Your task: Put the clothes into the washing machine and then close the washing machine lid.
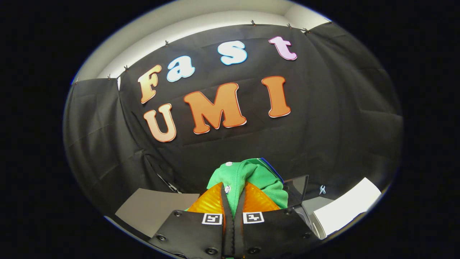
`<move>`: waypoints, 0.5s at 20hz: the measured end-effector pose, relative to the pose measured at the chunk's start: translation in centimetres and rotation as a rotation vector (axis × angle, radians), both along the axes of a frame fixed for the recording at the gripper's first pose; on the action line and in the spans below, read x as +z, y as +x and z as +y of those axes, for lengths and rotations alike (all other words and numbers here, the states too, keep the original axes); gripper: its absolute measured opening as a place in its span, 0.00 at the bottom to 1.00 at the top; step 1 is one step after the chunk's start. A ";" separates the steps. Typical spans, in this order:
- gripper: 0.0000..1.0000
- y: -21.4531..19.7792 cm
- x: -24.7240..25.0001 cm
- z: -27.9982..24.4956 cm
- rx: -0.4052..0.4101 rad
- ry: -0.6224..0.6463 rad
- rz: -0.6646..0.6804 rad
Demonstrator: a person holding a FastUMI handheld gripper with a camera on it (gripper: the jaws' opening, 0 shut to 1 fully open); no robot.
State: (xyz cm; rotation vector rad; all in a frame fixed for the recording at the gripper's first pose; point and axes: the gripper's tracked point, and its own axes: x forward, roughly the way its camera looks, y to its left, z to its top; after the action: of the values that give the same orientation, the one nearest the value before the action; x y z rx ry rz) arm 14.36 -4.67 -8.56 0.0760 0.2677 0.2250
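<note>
tongs [233, 208] clamped on green shirt [248, 176], cloth bunched between the fingers and hanging just ahead. step: carrying it to the washer [305, 212], low right of fingers. next: swing over opening, then release.
</note>
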 end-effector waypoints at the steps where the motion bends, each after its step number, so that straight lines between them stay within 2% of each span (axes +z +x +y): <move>1: 0.07 0.3 -0.6 -0.8 -0.003 0.004 0.011; 10: 0.08 2.2 -9.8 -6.9 -0.025 -0.044 0.151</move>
State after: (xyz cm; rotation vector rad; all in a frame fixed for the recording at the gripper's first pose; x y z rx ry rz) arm 16.53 -11.57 -18.34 0.0530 0.4216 0.1886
